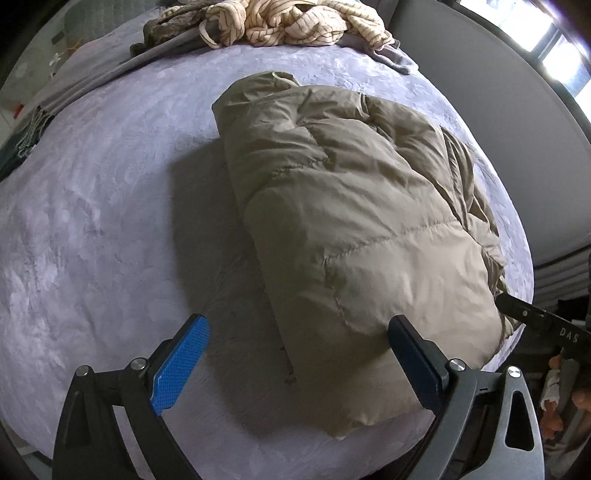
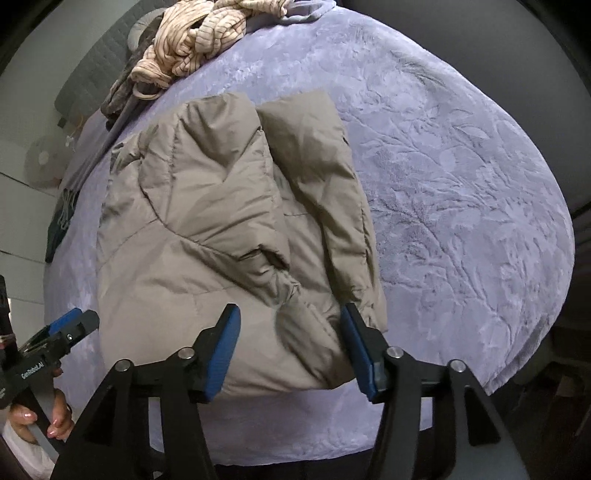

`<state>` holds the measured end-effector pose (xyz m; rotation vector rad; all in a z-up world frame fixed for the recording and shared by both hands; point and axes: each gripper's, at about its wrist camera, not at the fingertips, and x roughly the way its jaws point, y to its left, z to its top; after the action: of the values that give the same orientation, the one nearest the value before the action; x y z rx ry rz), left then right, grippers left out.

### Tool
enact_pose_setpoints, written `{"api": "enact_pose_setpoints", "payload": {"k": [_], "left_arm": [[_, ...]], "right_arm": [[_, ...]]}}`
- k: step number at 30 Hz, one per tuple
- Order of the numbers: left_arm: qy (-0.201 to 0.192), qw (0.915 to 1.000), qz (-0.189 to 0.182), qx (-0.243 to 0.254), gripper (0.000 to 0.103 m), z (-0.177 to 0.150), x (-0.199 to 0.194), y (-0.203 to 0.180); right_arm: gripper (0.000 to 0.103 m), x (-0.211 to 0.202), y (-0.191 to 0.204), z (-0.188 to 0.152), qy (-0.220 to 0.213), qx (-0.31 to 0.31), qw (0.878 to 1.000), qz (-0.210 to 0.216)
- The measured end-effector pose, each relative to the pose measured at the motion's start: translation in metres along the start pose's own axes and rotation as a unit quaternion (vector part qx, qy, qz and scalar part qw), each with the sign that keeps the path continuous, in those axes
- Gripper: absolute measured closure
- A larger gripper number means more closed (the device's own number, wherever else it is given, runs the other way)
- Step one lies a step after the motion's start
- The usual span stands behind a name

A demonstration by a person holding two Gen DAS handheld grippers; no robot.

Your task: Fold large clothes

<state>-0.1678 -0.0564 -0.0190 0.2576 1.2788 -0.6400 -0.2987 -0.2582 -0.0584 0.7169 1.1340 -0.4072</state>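
**Left wrist view: jacket off to the right of wide-open jaws; right gripper sits over the near hem**

Left wrist view, notes. Left gripper (image 1: 297, 365) jaws spread wide, nothing pinched. Blue-padded finger (image 1: 183, 363) hangs over bare lavender bedspread (image 1: 92, 221); the other finger overlaps the jacket's near corner in the picture, contact not certain. Tan puffer jacket (image 1: 354, 206), already partly folded into a bundle, runs from about 5 o'clock up to 12 o'clock in this view, long axis pointing away from the gripper and leaning slightly left at the far end. Most of its bulk lies at 1 to 2 o'clock from the jaws.

Right wrist view. Right gripper (image 2: 290, 349) jaws part open, straddling the jacket's (image 2: 192, 206) near hem where a folded sleeve (image 2: 317, 177) ends. Pads look clear of the cloth, so no grip as far as I can tell. Jacket stretches from the jaws toward 12 o'clock; sleeve lies along its right edge, same axis. Left gripper (image 2: 70, 325) shows at 9 o'clock, beside the jacket's left near corner, held by a hand (image 2: 44, 421).

Judgement: both grippers stand at the near short end, 1 at each corner. Right is nearer to cloth, directly over it. A next fold would likely run along the long axis, near hem carried toward the far end.

Striped cream garment (image 1: 295, 22) heaped at the far edge of the bed, well apart.
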Motion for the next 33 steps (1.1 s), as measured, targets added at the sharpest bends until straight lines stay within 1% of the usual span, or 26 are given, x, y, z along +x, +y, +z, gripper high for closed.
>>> {"api": "enact_pose_setpoints", "payload": {"k": [1, 4, 8, 12, 14, 16, 18, 21, 23, 25, 28, 31, 33], "left_arm": [[-0.001, 1.0, 0.001, 0.002, 0.0, -0.001, -0.001, 0.001], [-0.009, 0.9999, -0.003, 0.005, 0.0, -0.004, -0.005, 0.005], [-0.011, 0.9999, -0.012, -0.005, 0.0, -0.003, -0.007, 0.013], [-0.002, 0.9993, -0.032, -0.021, 0.0, 0.003, -0.005, 0.022], [0.002, 0.9992, -0.026, -0.031, 0.0, 0.009, -0.001, 0.025], [0.011, 0.9987, -0.026, -0.042, 0.0, 0.015, 0.004, 0.027], [0.027, 0.9973, -0.027, -0.063, 0.0, 0.022, 0.01, 0.029], [0.034, 0.9946, -0.028, -0.094, 0.0, 0.029, 0.017, 0.031], [0.033, 0.994, -0.023, -0.102, 0.0, 0.035, 0.021, 0.03], [0.04, 0.9936, -0.027, -0.102, 0.0, 0.04, 0.029, 0.029], [0.043, 0.9928, -0.024, -0.109, 0.0, 0.046, 0.038, 0.028], [0.042, 0.992, -0.027, -0.116, 0.0, 0.052, 0.041, 0.026], [0.039, 0.9922, -0.026, -0.116, 0.0, 0.056, 0.042, 0.025]], "right_arm": [[0.039, -0.001, 0.003, -0.003, -0.002, 0.002, 1.0, -0.002], [0.033, -0.004, 0.007, -0.006, -0.01, 0.007, 1.0, -0.006], [0.025, -0.01, 0.012, -0.005, -0.018, 0.007, 1.0, -0.007], [0.024, -0.016, 0.013, 0.005, -0.023, 0.001, 1.0, 0.0], [0.021, -0.017, 0.011, 0.014, -0.024, -0.002, 1.0, 0.005], [0.021, -0.017, 0.008, 0.024, -0.022, -0.006, 1.0, 0.012], [0.021, -0.013, 0.003, 0.035, -0.013, -0.012, 1.0, 0.016], [0.021, -0.004, -0.005, 0.051, 0.006, -0.013, 0.999, 0.029], [0.021, 0.004, -0.011, 0.063, 0.019, -0.012, 0.999, 0.045], [0.021, 0.012, -0.015, 0.075, 0.029, -0.011, 0.998, 0.056], [0.02, 0.024, -0.021, 0.09, 0.042, -0.013, 0.997, 0.065], [0.0, 0.036, -0.026, 0.101, 0.059, -0.017, 0.995, 0.075], [0.0, 0.041, -0.029, 0.107, 0.061, -0.017, 0.995, 0.079]]}}
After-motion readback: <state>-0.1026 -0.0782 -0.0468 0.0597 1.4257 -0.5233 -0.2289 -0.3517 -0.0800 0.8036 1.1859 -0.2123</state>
